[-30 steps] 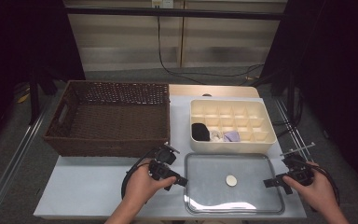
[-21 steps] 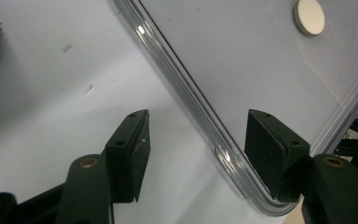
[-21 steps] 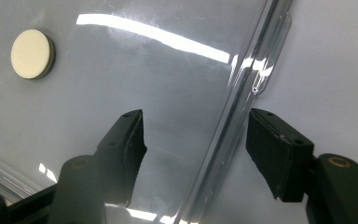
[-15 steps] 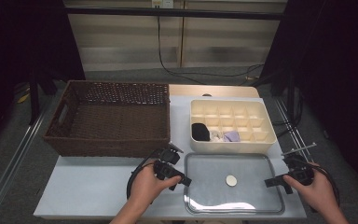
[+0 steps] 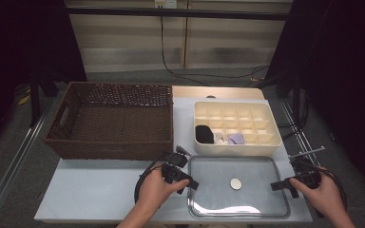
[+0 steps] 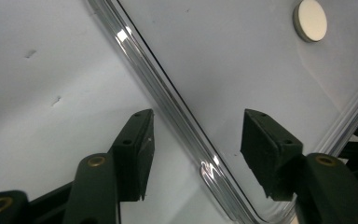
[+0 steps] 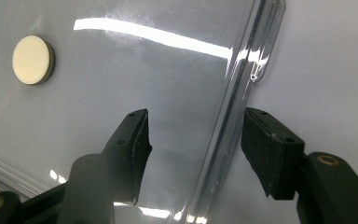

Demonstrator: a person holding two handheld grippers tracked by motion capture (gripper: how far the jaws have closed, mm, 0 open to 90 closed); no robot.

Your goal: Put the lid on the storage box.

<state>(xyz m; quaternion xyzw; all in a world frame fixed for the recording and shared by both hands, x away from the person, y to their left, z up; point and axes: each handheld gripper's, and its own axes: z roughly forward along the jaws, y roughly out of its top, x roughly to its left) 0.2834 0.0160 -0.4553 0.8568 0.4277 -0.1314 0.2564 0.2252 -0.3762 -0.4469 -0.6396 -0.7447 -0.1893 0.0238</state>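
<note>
A clear plastic lid (image 5: 218,194) lies flat on the table's near right part, with a small round cream disc (image 5: 236,183) at its middle. My left gripper (image 5: 192,183) is at the lid's left edge. In the left gripper view its jaws (image 6: 196,135) straddle the raised rim (image 6: 168,100) without touching it, and the disc (image 6: 310,20) lies farther in. My right gripper (image 5: 278,185) is at the lid's right edge, its jaws (image 7: 196,135) either side of the rim (image 7: 235,102), pads apart from it. Both pairs of jaws have just been closing.
A brown wicker basket (image 5: 114,118) stands at the back left. A cream divided box (image 5: 237,151) sits behind the lid, holding a black item (image 5: 204,134) and a purple one (image 5: 236,138). Bare white table (image 5: 90,190) lies left of my left hand.
My left hand has shifted slightly right, onto the lid's left edge. The right hand has stayed where it was. The lid has not moved.
</note>
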